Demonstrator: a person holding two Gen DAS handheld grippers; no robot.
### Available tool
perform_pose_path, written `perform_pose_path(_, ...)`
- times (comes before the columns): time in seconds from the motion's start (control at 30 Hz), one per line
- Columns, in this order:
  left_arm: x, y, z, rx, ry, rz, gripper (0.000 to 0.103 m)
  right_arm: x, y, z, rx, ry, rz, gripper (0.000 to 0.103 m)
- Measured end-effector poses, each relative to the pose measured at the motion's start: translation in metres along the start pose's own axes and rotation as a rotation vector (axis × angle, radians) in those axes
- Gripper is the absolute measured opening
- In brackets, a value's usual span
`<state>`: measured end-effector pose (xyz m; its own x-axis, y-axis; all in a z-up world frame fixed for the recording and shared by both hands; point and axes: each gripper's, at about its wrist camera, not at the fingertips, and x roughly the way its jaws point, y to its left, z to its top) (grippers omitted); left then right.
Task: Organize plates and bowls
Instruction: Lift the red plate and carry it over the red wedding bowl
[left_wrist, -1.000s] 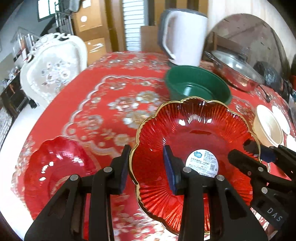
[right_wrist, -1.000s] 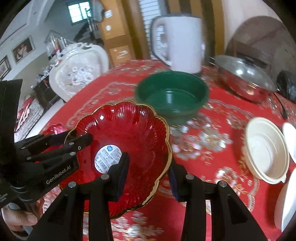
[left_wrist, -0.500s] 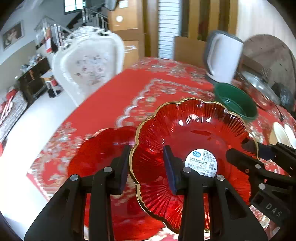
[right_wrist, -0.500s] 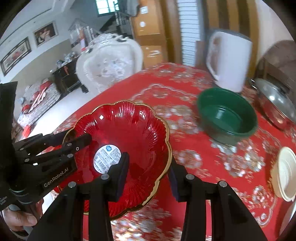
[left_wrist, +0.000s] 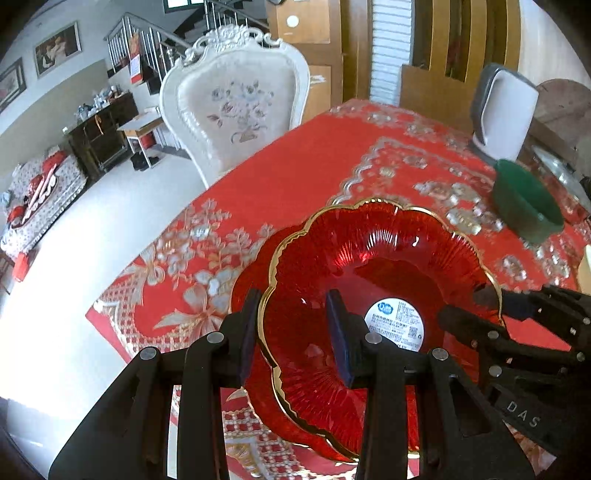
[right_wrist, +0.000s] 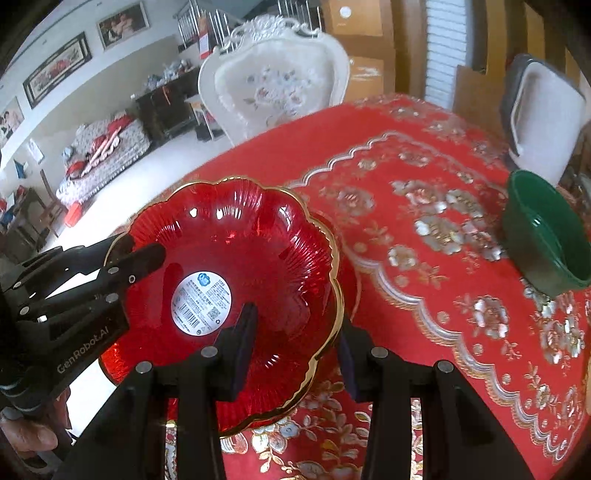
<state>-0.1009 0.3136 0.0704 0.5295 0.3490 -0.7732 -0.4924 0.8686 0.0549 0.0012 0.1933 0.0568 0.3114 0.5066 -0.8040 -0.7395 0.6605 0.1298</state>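
A red scalloped glass plate (left_wrist: 388, 266) with a gold rim and a white sticker hangs over the table, held from both sides. My left gripper (left_wrist: 293, 332) is shut on its left rim. My right gripper (right_wrist: 295, 343) is shut on the opposite rim of the same plate (right_wrist: 240, 251). Each gripper shows in the other's view: the right one (left_wrist: 491, 306) and the left one (right_wrist: 136, 251). A second red plate (left_wrist: 251, 273) lies on the cloth directly beneath, mostly hidden; only its edge (right_wrist: 349, 273) shows. Whether the two plates touch I cannot tell.
A green bowl (left_wrist: 524, 199) and a white kettle (left_wrist: 506, 110) stand at the far right on the red tablecloth (left_wrist: 295, 177). A white ornate chair (left_wrist: 236, 107) stands behind the table. The table's edge runs close by on the left. A person's hand (right_wrist: 26, 435) shows at the lower left.
Both grippers have carried the gold-rimmed plate leftwards until it sits over the second red plate. The bowl and kettle have slid off to the right of both views.
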Motion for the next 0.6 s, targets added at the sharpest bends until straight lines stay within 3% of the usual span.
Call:
perform_pose_path(0.23, 0.026, 0.009, -0.013, -0.001, 0.059, 0.025, 0.035, 0.021, 0.019, 0.001, -0.068, 0.065, -0.037, 0.042)
perform_pose_path(0.6, 0.030, 0.005, -0.012, 0.018, 0.032, 0.051, 0.035, 0.030, 0.018, 0.004, -0.080, 0.096, -0.045, 0.043)
